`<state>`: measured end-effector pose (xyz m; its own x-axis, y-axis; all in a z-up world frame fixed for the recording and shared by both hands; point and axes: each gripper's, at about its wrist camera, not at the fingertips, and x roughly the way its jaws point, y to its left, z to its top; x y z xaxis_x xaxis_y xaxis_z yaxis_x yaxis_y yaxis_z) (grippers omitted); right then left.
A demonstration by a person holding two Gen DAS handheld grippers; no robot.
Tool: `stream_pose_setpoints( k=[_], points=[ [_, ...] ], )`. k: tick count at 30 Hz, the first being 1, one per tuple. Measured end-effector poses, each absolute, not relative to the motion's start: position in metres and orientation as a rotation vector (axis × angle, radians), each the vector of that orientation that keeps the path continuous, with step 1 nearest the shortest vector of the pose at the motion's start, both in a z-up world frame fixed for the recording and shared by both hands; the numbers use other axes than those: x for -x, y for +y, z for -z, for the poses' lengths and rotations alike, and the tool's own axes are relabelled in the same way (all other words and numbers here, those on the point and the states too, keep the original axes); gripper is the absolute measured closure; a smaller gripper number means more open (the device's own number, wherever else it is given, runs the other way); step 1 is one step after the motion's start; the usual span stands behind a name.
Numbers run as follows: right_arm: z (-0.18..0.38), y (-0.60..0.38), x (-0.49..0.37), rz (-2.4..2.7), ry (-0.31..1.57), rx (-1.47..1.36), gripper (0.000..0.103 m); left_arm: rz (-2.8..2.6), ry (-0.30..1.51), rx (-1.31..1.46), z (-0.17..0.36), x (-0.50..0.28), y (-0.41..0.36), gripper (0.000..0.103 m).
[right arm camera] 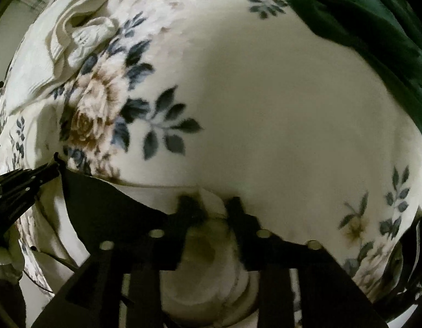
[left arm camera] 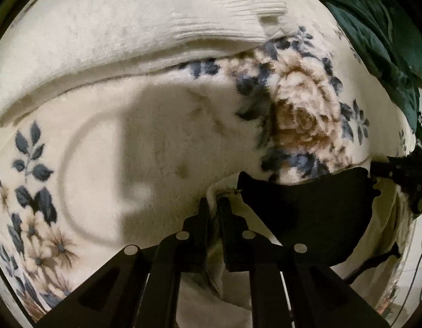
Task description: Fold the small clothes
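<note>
both claws — left claw (left arm camera: 214, 205), right claw (right arm camera: 211, 205) — pinch half-hidden cream garment (left arm camera: 233, 295).

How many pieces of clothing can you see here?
2. A folded cream garment lies at the far side of the floral blanket; a cream-and-black garment hangs between both grippers nearby. Others may be hidden.

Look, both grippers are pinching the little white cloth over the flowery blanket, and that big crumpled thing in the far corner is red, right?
Not red: the crumpled fabric in the far corner is dark green, as the right wrist view shows. The rest holds: the left gripper and right gripper both pinch the white cloth over the flowery blanket.
</note>
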<state>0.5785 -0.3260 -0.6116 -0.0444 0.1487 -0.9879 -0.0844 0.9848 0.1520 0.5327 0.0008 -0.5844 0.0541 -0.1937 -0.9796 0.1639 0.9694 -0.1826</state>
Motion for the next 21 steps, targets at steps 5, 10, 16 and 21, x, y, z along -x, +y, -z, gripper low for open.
stream_pose_setpoints(
  k=[5,10,16,21],
  points=[
    [0.616,-0.314,-0.582,-0.184,1.623,-0.005,0.063,0.287,1.492,0.061,0.584,-0.537,0.008,0.098],
    [0.601,-0.304,-0.578,-0.171,1.555,0.018,0.097,0.278,1.407,0.071,0.561,-0.527,0.013,0.100],
    [0.557,-0.307,-0.552,-0.153,1.465,-0.034,0.098,0.276,1.315,0.155,0.512,-0.502,0.021,0.100],
    [0.515,-0.320,-0.517,-0.143,1.392,-0.125,0.098,0.280,1.255,0.224,0.468,-0.459,0.030,0.100]
  ],
)
